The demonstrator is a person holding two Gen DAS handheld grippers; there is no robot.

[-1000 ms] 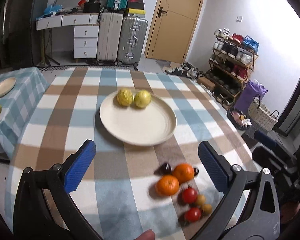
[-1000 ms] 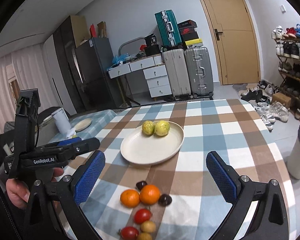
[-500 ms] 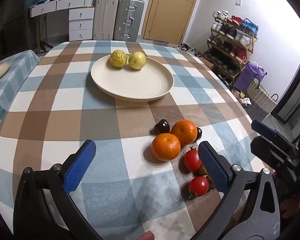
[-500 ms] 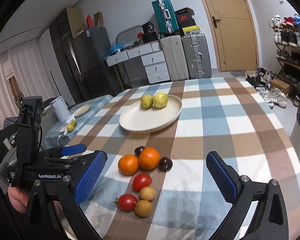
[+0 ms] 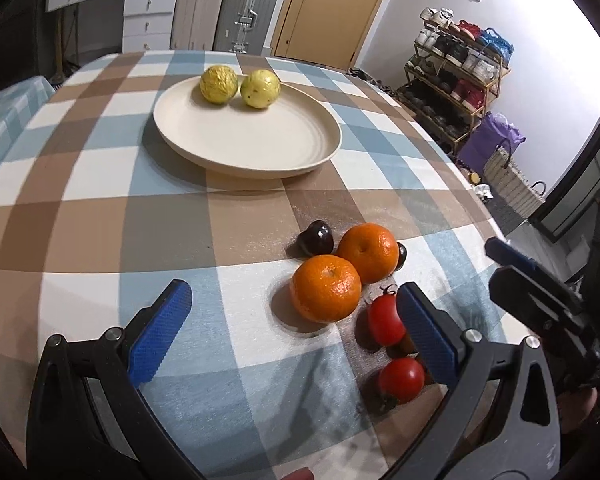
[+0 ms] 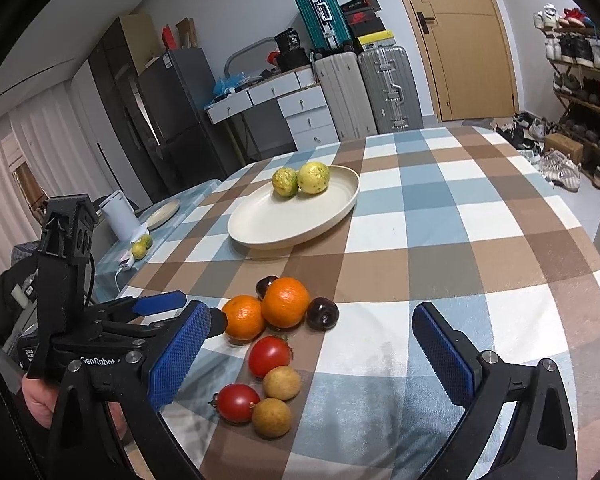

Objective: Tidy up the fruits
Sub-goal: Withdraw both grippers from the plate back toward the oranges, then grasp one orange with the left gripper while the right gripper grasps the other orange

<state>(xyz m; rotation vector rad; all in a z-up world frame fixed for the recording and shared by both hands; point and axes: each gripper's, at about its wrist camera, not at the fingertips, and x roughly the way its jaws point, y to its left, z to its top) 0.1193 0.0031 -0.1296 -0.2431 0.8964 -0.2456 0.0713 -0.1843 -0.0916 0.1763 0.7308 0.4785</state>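
A cream plate point(image 5: 236, 152) point(image 6: 260, 224) on the checked tablecloth holds two yellow-green fruits point(image 5: 236, 87) point(image 6: 302, 178) at its far edge. Nearer lies a cluster: two oranges point(image 5: 326, 294) point(image 6: 286, 307), two dark plums point(image 5: 316, 237) point(image 6: 323, 312), two red tomatoes point(image 5: 386, 320) point(image 6: 269, 356) and two tan longans point(image 6: 282, 383). My left gripper point(image 5: 292, 332) is open and empty, low over the cloth, the near orange just ahead between its fingers. My right gripper point(image 6: 312, 356) is open and empty, with the tomatoes and longans between its fingers. The left gripper also shows in the right wrist view point(image 6: 156, 308).
A side table at the left carries a small plate point(image 6: 162, 210), a white cup point(image 6: 118, 214) and two limes point(image 6: 142, 246). Suitcases point(image 6: 364, 88), drawers and a door stand behind. A shoe rack point(image 5: 456, 76) and baskets stand right of the table edge.
Both grippers have come down and forward toward the fruit cluster, which now looms larger and sits between the fingers. Both stay open. The fruits have not moved.
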